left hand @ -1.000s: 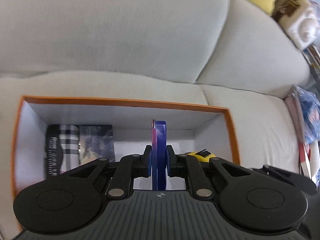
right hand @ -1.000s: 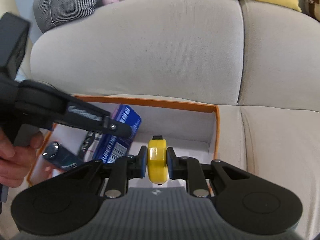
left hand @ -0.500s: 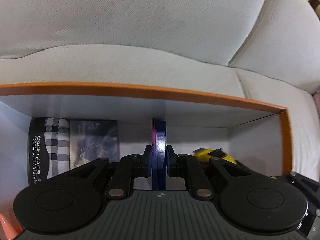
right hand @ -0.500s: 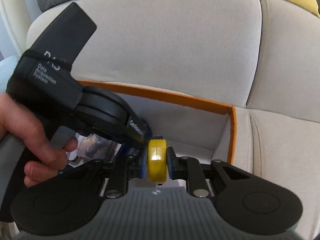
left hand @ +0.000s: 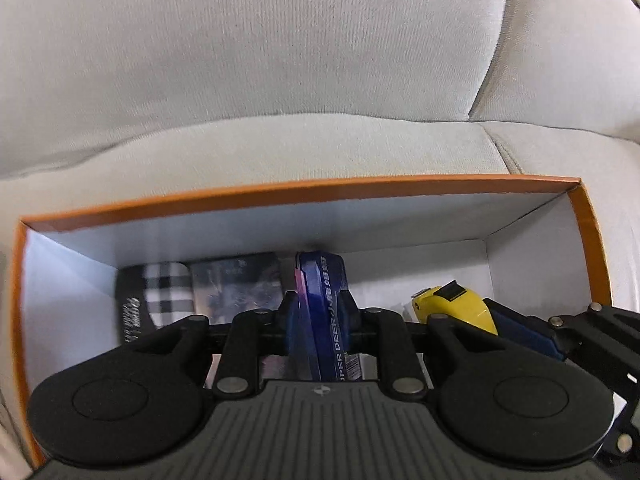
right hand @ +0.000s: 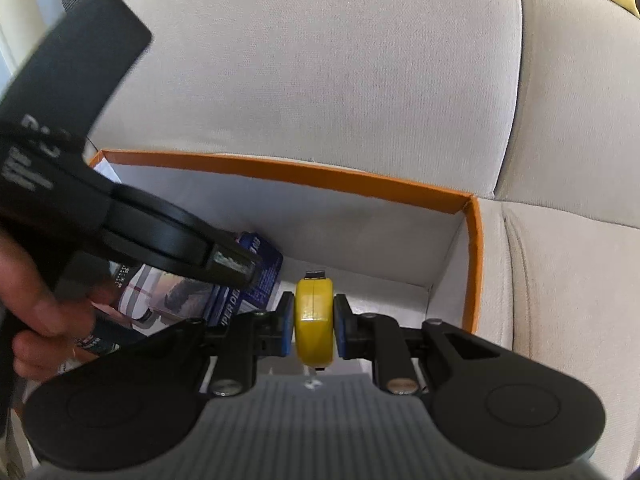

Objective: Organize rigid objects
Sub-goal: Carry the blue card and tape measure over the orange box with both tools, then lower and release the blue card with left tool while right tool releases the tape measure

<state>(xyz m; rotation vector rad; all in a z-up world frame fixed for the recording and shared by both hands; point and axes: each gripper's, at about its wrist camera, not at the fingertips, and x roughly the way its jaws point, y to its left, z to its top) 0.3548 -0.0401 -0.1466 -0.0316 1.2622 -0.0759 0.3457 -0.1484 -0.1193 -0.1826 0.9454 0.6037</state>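
An orange-rimmed white box (left hand: 280, 196) sits on a beige sofa. My left gripper (left hand: 318, 308) reaches down into it, and its jaws are opening. A blue "SUPER DEER" card box (left hand: 324, 280) stands tilted and loose between the pads. My right gripper (right hand: 314, 312) is shut on a yellow tape measure (right hand: 314, 320), low inside the box's right half. In the left wrist view the tape measure (left hand: 460, 304) shows just right of the blue box. The right wrist view has the left gripper (right hand: 236, 268) over the blue box (right hand: 260, 276).
A checked black-and-white pack (left hand: 160, 292) and a dark picture box (left hand: 236, 284) lie at the box's left end. A person's hand (right hand: 40, 312) holds the left gripper. The sofa back (left hand: 280, 60) rises close behind the box.
Both grippers have sunk deeper into the box. The left jaws have spread and the blue box has tipped sideways between them. The right grip on the tape measure is unchanged.
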